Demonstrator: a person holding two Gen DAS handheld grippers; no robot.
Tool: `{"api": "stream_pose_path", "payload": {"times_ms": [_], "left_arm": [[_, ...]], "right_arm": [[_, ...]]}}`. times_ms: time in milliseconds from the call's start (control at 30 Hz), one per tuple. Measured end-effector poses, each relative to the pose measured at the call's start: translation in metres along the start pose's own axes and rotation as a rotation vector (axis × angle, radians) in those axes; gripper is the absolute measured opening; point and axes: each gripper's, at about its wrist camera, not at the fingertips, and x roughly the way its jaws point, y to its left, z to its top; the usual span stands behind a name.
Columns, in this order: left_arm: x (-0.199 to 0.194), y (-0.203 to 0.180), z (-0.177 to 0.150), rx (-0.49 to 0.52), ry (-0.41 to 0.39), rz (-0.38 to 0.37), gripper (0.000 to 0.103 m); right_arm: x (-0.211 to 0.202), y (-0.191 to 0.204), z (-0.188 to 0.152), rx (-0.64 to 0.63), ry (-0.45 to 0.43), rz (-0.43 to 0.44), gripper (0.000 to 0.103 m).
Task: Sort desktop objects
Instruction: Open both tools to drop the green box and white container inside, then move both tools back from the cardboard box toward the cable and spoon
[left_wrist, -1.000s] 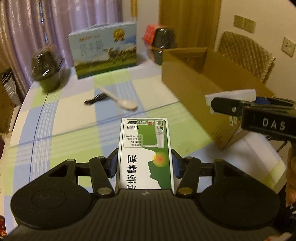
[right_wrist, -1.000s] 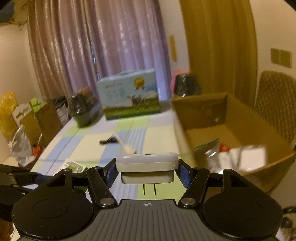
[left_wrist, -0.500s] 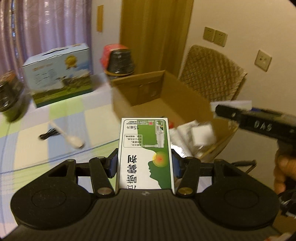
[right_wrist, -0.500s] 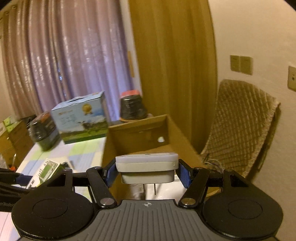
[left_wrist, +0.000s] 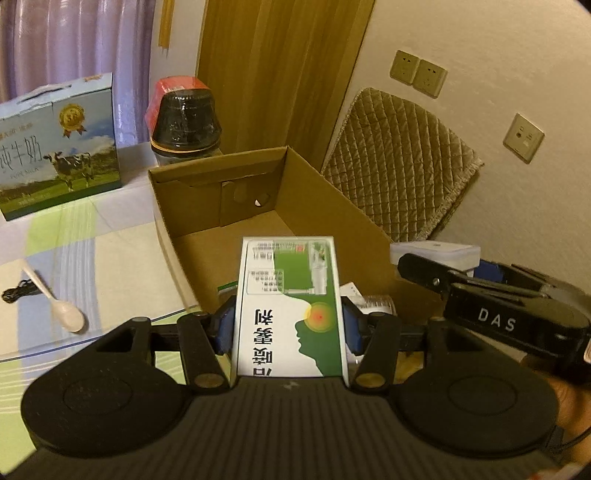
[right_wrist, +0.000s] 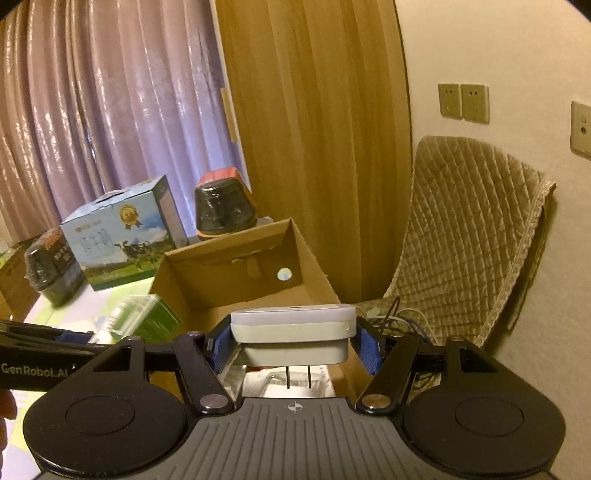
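Left gripper (left_wrist: 290, 325) is clamping one green-and-white carton (left_wrist: 291, 310) between its blue pads (left_wrist: 225, 325); the carton is lying flat, print upside down to the camera, hanging over the near end of the open cardboard box (left_wrist: 295, 192). Right gripper (right_wrist: 293, 339) is gripping one white plug adapter (right_wrist: 293, 326), two prongs pointing down, also over the box. In the left view the right gripper is showing at the right edge, adapter just past the box's right wall.

Count on the table (left_wrist: 122, 258): one cardboard box, one milk case (left_wrist: 55, 144) with a cow print, two dark wrapped tubs (one (right_wrist: 225, 210) standing behind the box, one (right_wrist: 48, 266) sitting far left), one pale spoon (left_wrist: 55, 299), one black cable (left_wrist: 18, 290) touching the spoon's handle. Inside the box: some white and clear packets (left_wrist: 373, 301), too hidden to count.

One quilted chair back (right_wrist: 469, 229) is standing right of the box. Three wall plates are showing: a pair (right_wrist: 463, 101) and one single (right_wrist: 580, 129).

A person's fingers (left_wrist: 569, 402) are partly showing under the right gripper.
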Motion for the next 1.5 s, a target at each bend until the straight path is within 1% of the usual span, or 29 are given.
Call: {"api": "stream_pose_path", "payload": {"times_ms": [133,233,300,367,567,600,633,700,733,1000,1100,1400,1500], "left_arm": [[0.005,0.01,0.003,-0.017,-0.012,0.008,0.052],[0.0,0.022,0.002,-0.033,-0.025,0.024,0.056],[-0.005,0.03,0.0,-0.041,-0.028,0.033,0.056],[-0.009,0.038,-0.002,-0.049,-0.032,0.05,0.06],[-0.022,0.052,-0.01,-0.055,-0.031,0.079,0.061],[-0.023,0.054,-0.011,-0.055,-0.032,0.084,0.062],[-0.026,0.055,-0.012,-0.057,-0.033,0.086,0.063],[-0.03,0.059,-0.014,-0.065,-0.033,0.084,0.067],[-0.032,0.06,-0.015,-0.068,-0.031,0.084,0.068],[-0.051,0.069,-0.026,-0.08,-0.038,0.107,0.07],[-0.061,0.071,-0.032,-0.078,-0.039,0.122,0.072],[-0.099,0.075,-0.052,-0.082,-0.049,0.17,0.078],[-0.113,0.076,-0.059,-0.08,-0.057,0.185,0.082]], "right_arm": [[0.012,-0.003,-0.001,0.011,0.014,0.001,0.063],[0.018,-0.001,-0.002,0.008,0.024,0.01,0.063],[0.02,0.003,-0.002,0.01,0.029,0.019,0.063],[0.023,0.007,-0.003,0.013,0.033,0.032,0.063],[0.027,0.023,0.002,0.027,0.037,0.088,0.063],[0.028,0.026,0.004,0.031,0.036,0.104,0.065],[0.027,0.028,0.005,0.036,0.033,0.115,0.072],[0.024,0.031,0.008,0.046,0.012,0.115,0.084],[0.022,0.032,0.009,0.046,0.0,0.111,0.086],[0.004,0.035,0.013,0.04,-0.006,0.091,0.089],[-0.006,0.037,0.01,0.039,-0.005,0.091,0.09],[-0.038,0.055,0.002,0.029,-0.018,0.11,0.092],[-0.047,0.063,0.001,0.023,-0.02,0.122,0.093]]}}
